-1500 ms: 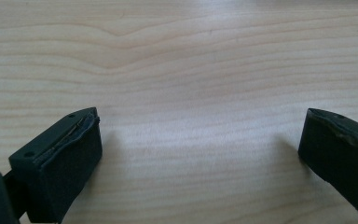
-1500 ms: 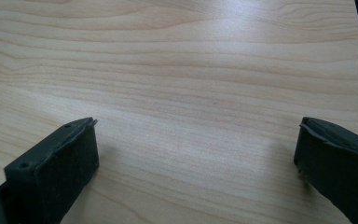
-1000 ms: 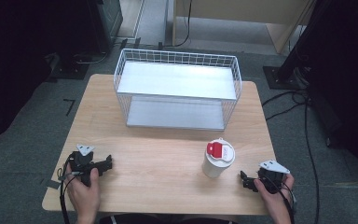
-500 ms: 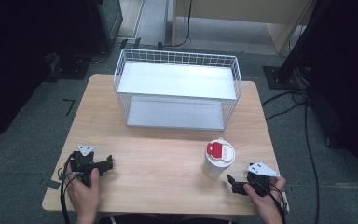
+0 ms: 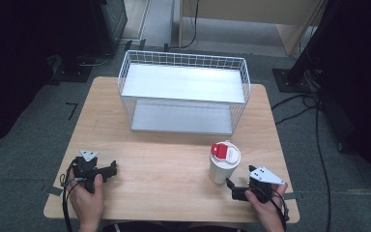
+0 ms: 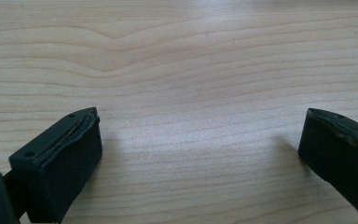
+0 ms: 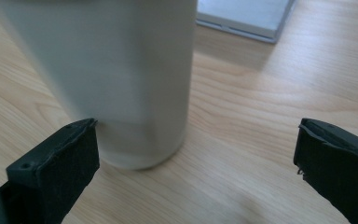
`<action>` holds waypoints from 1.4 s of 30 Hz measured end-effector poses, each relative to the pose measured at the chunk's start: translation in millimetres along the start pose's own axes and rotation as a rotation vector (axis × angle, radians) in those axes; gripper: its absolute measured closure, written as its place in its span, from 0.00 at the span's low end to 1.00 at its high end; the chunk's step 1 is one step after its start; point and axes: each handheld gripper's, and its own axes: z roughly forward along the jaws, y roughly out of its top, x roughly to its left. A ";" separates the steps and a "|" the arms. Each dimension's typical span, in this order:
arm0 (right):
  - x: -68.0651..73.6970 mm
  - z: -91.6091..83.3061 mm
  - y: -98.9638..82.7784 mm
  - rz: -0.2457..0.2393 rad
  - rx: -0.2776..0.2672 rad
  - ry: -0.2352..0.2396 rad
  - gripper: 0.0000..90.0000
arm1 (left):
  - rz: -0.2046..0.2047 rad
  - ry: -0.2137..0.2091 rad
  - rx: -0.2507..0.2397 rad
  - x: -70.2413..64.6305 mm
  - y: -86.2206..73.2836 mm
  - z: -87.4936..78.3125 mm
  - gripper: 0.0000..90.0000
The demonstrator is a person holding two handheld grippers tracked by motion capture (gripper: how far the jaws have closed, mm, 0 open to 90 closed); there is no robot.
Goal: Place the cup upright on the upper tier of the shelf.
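Right gripper (image 5: 233, 187) has moved in toward the white cylindrical cup with red-and-white lid (image 5: 223, 163), now at its 11 o'clock; jaws apart, unclamped. Left gripper (image 5: 111, 170) unchanged, jaws apart. Cup top cut off in right gripper view.

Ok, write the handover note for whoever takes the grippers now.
Left gripper: jaws open, holding nothing, low over the table at its near left.
Right gripper: jaws open, aimed at the white cup with the red lid tab, close beside it but not around it.
The cup stands upright in front of the wire basket.
Done: the approach. Left: grasping the cup and all handling after that.
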 end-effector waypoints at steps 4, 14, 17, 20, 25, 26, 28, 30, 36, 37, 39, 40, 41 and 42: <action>5.8 0.4 2.0 -0.004 -0.018 0.017 0.00 | 0.000 0.000 0.000 0.0 0.0 0.0 0.00; 27.8 10.5 8.0 -0.055 -0.053 0.047 0.00 | 0.002 -0.002 0.001 -0.1 0.5 0.4 0.00; 30.0 13.5 11.8 -0.038 -0.074 0.058 0.00 | 0.000 -0.002 -0.001 -0.3 0.6 0.6 0.00; 34.2 16.5 15.8 -0.027 -0.097 0.056 0.00 | 0.000 -0.002 -0.001 -0.3 0.6 0.7 0.00; 38.7 21.4 22.0 0.008 -0.139 0.061 0.01 | 0.001 -0.003 -0.001 -0.3 0.7 0.8 0.00; 38.7 21.4 22.0 0.008 -0.139 0.061 0.01 | 0.001 -0.003 -0.001 -0.3 0.7 0.8 0.00; 39.0 24.8 23.4 0.037 -0.157 0.073 0.01 | 0.000 -0.002 -0.002 -0.4 0.7 0.9 0.00; 38.5 26.5 23.7 0.044 -0.168 0.083 0.01 | 0.000 -0.002 -0.002 -0.4 0.7 0.9 0.00; 41.1 28.4 25.1 0.054 -0.219 0.083 0.01 | 0.000 -0.003 -0.002 -0.4 0.7 0.9 0.00; 41.9 28.6 25.6 0.056 -0.229 0.085 0.01 | 0.000 -0.003 -0.002 -0.4 0.7 0.9 0.00; 43.1 29.5 26.3 0.066 -0.256 0.083 0.03 | 0.001 -0.003 -0.001 -0.3 0.8 0.8 0.00; 43.6 29.6 26.5 0.066 -0.266 0.077 0.04 | 0.000 -0.003 -0.002 -0.4 0.7 0.9 0.00; 44.6 29.6 27.1 0.069 -0.273 0.062 0.04 | 0.000 -0.003 -0.001 -0.4 0.8 0.8 0.00; 45.7 29.6 27.8 0.079 -0.279 0.048 0.04 | 0.000 -0.003 -0.001 -0.4 0.8 0.8 0.00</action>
